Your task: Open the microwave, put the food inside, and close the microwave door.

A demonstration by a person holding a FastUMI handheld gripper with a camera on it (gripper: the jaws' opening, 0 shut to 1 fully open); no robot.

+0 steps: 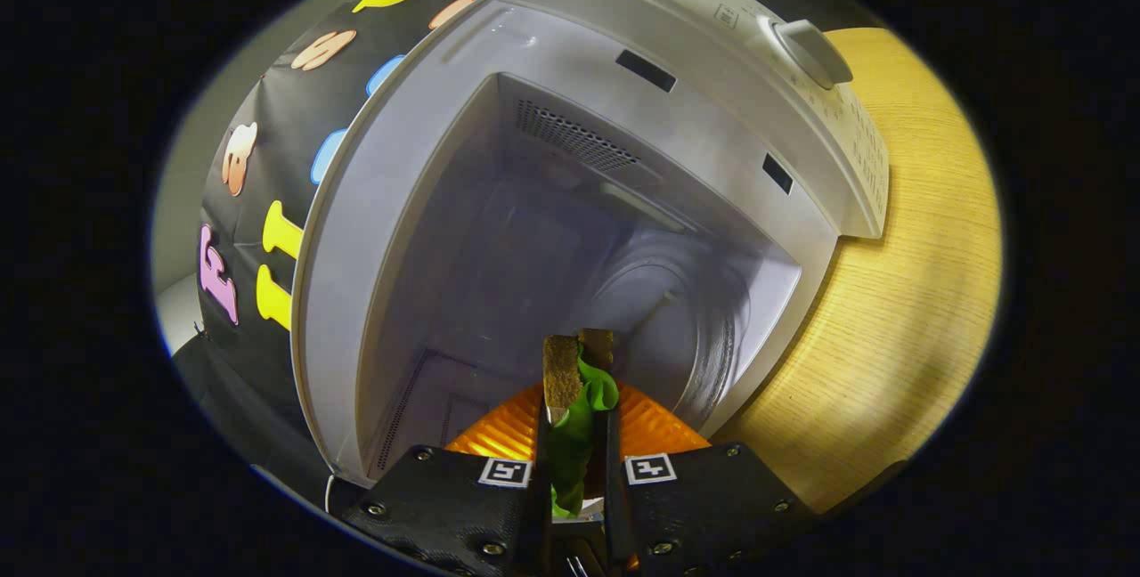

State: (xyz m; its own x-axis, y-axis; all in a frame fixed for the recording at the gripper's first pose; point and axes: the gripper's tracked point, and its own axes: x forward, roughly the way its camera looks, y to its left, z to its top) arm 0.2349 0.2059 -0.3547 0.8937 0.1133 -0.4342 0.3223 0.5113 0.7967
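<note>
Gripper view: tool (576, 381) clamping food (583, 417) before microwave (570, 230).

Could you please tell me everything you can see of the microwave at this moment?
The microwave is a pale, plastic-looking box standing on a light wooden table, seen tilted. Its cavity is open, showing smooth walls, a perforated vent patch, two dark latch slots on the front frame and a round turntable inside. A control strip carries a round knob. The gripper, shut on a green and orange food item, sits at the opening.
</note>
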